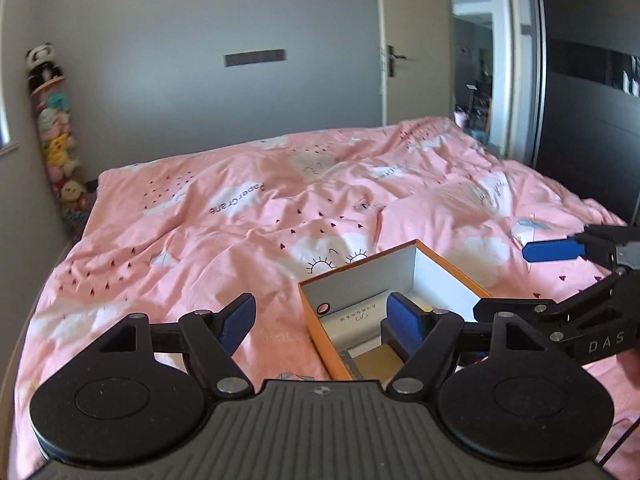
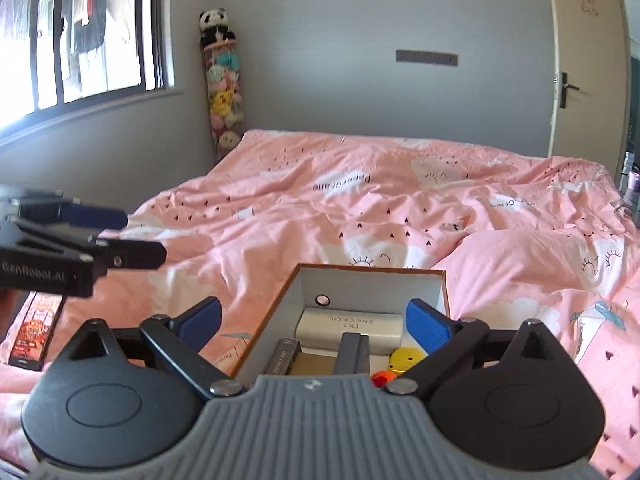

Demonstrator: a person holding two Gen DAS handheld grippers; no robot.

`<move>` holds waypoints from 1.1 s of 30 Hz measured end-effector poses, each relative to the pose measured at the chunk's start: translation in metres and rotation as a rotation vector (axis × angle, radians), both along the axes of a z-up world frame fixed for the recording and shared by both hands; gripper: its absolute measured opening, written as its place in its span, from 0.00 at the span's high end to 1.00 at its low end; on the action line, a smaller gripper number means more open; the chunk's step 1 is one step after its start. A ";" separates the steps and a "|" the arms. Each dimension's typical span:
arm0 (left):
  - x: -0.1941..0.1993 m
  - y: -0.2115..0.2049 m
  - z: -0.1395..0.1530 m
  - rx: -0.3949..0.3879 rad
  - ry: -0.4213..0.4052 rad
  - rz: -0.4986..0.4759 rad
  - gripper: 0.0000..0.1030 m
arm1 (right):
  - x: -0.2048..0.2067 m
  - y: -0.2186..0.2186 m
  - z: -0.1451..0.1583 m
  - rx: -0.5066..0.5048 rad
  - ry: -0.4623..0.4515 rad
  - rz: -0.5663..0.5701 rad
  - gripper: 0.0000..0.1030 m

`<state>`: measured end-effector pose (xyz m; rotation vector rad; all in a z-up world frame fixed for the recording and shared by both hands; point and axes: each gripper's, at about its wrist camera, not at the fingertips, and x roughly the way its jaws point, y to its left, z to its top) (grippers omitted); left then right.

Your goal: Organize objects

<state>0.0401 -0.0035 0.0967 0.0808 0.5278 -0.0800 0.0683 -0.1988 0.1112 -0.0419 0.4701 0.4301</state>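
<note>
The orange-rimmed cardboard box (image 2: 372, 280) sits on the pink duvet (image 2: 360, 208) of the bed, just ahead of both grippers, and already holds a white rectangular pack (image 2: 352, 326), a grey metal bar (image 2: 354, 350), a second ridged metal piece (image 2: 285, 358), a yellow toy with a face (image 2: 405, 360) and something red-orange (image 2: 382, 378) beside it. Both tools stand released: the left gripper (image 1: 322, 318) has its blue pads spread wide with one pad over the box's inside and nothing between them, and the right gripper (image 2: 316, 320) likewise gapes empty above the box's near end. The step in hand looks like clearing away from the box after a drop and going for the next loose item; the likely candidate is the dark phone-like slab (image 2: 36, 332) lying on the duvet at the left, partly hidden under the left tool. To do this well, lift straight out so no pad catches the box wall, since the soft bedding lets the box tip. The box's long axis runs away from the cameras towards the far wall, open side up; the slab's long axis lies roughly parallel, so approach across its narrow width.
</note>
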 end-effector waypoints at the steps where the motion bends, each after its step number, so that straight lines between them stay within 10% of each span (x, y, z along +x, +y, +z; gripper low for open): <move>1: -0.007 0.001 -0.004 -0.009 -0.017 0.014 0.15 | -0.007 0.002 -0.003 0.009 -0.020 -0.019 0.03; 16: -0.035 -0.001 -0.066 -0.063 -0.070 0.110 0.14 | -0.046 0.010 -0.062 -0.040 -0.152 -0.242 0.01; 33: -0.039 -0.003 -0.120 -0.064 0.099 0.142 0.14 | -0.034 0.012 -0.105 -0.043 0.007 -0.231 0.01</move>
